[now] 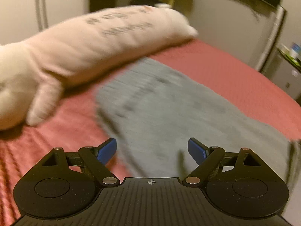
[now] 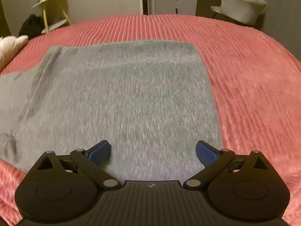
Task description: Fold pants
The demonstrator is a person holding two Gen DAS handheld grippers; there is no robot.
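Grey pants point(image 2: 128, 98) lie flat on a red ribbed bedspread point(image 2: 244, 66), folded into a broad rectangle with a narrower part running off to the left. My right gripper point(image 2: 152, 153) hovers over the near edge of that rectangle, its blue pads wide apart with nothing between them. In the left wrist view the same grey pants point(image 1: 161, 109) stretch away across the bed, blurred. My left gripper point(image 1: 152, 150) hangs above the fabric, open and empty.
A long cream plush pillow point(image 1: 94, 49) lies across the bed beyond the pants on the left. Past the bed stand a yellow side table point(image 2: 52, 9), a small grey fridge point(image 2: 175, 2) and a pale armchair point(image 2: 242, 7).
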